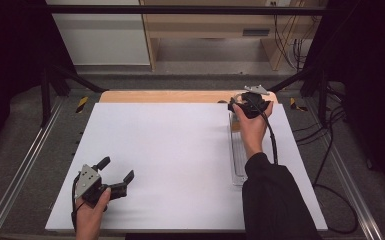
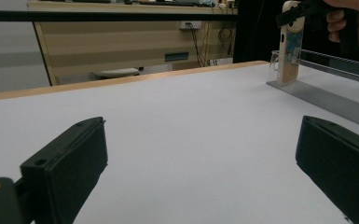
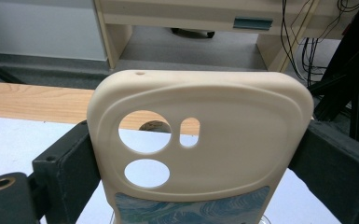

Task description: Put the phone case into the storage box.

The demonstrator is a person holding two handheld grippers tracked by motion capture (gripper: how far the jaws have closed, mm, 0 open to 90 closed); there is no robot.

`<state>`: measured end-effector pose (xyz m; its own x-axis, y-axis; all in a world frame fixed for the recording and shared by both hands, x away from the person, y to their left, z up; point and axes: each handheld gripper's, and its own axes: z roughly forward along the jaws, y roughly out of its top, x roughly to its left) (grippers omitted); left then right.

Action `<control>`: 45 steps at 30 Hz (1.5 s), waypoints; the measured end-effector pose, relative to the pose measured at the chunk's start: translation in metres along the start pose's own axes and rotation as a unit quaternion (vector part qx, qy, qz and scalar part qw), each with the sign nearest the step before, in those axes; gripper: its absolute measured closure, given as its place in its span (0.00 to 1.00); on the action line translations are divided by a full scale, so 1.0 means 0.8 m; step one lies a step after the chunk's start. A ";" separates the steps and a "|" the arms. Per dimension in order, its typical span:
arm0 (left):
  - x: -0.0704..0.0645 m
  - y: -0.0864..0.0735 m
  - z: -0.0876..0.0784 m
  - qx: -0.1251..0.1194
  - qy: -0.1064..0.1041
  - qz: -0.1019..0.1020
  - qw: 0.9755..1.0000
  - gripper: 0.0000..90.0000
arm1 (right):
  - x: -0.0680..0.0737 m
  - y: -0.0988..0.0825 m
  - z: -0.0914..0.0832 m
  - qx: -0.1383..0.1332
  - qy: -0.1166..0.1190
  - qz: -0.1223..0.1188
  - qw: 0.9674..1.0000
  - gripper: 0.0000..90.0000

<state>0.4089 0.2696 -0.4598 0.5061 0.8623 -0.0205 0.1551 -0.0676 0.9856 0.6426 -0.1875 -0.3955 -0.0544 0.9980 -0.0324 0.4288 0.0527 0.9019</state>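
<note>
At the far right of the white bench (image 1: 170, 150), the right tool (image 3: 200, 154) clamps a cream-coloured phone case with camera cut-outs and a blue patterned lower panel (image 3: 200, 140), held upright above the far end of a long clear plastic tray (image 1: 236, 155). What the tray contains cannot be made out. The left tool (image 1: 116, 170) rests near the front left, jaws spread wide and empty.

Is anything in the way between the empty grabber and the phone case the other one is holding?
Nothing visible. The left gripper sits open at the near left, and bare white table stretches across to the phone case, which the right gripper grips upright at the far right.
</note>
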 end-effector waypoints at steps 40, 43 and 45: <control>0.000 0.000 0.000 0.001 0.000 0.001 1.000 0.02 | -0.006 0.005 -0.007 -0.025 0.012 0.004 1.000 0.06; 0.000 0.000 0.000 0.001 0.000 0.001 1.000 0.02 | -0.007 0.005 -0.008 -0.027 0.011 0.003 1.000 0.06; 0.000 0.000 0.000 0.001 0.000 0.001 1.000 0.02 | -0.007 0.006 -0.009 -0.028 0.011 0.002 1.000 0.06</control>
<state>0.4089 0.2697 -0.4598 0.5056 0.8626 -0.0186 0.1552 -0.0698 0.9854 0.6383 -0.1931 -0.3880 -0.0733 0.9971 -0.0200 0.3773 0.0463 0.9249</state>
